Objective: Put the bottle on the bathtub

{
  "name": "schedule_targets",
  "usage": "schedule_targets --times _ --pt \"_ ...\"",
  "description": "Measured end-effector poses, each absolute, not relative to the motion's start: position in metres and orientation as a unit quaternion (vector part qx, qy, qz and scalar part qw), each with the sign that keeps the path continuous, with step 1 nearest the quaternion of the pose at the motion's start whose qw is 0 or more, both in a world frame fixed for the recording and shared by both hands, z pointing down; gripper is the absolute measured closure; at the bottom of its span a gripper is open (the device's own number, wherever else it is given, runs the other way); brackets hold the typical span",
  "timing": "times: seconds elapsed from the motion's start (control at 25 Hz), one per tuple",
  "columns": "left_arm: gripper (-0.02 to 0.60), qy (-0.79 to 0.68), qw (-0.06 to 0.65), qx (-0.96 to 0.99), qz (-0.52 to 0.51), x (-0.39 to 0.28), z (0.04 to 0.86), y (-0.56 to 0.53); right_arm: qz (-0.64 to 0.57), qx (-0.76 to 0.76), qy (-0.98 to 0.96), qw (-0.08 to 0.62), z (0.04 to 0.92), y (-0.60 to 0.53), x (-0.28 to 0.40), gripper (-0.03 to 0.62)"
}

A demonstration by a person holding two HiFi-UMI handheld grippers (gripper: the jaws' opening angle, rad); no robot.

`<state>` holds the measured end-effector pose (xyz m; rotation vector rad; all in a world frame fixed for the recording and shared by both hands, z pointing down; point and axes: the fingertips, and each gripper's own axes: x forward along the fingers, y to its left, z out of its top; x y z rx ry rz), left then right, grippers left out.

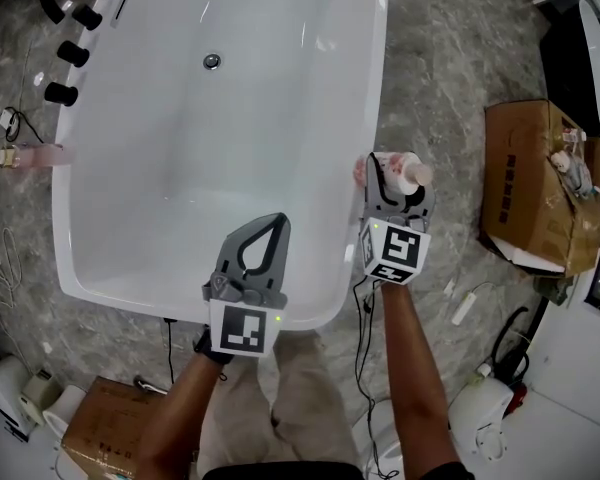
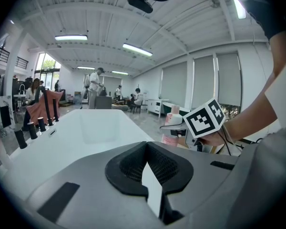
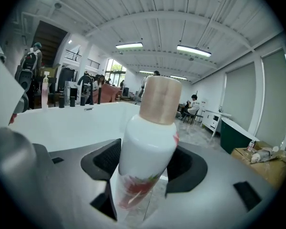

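A white bottle (image 1: pixel 408 172) with a tan cap and a red flower print stands upright between the jaws of my right gripper (image 1: pixel 395 175), which is shut on it. In the right gripper view the bottle (image 3: pixel 148 147) fills the middle, with the white bathtub (image 3: pixel 62 123) behind it. Seen from the head view, the bottle hangs just outside the bathtub's right rim (image 1: pixel 368 118), over the marble floor. My left gripper (image 1: pixel 273 226) is shut on nothing above the tub's near rim. In its own view the jaws (image 2: pixel 145 149) meet, with the bathtub (image 2: pixel 86 128) beyond.
Several black bottles (image 1: pixel 68 53) line the tub's left rim, and a pink bottle (image 1: pixel 30 156) lies beside it. A drain (image 1: pixel 212 61) sits in the tub floor. An open cardboard box (image 1: pixel 535 183) stands at the right, another (image 1: pixel 110 423) at the lower left. People move in the background.
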<state>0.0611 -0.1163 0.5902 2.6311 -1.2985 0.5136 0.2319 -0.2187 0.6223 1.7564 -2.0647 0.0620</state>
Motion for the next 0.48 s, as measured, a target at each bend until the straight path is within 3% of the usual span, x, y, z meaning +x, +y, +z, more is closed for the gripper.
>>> schedule_targets --times 0.48 --pt "0.563 -0.435 0.085 0.880 0.171 0.0626 0.5905 -0.1146 0.033 0.626 -0.748 0.217 0.6268 -0.2164 0.2333 0.272"
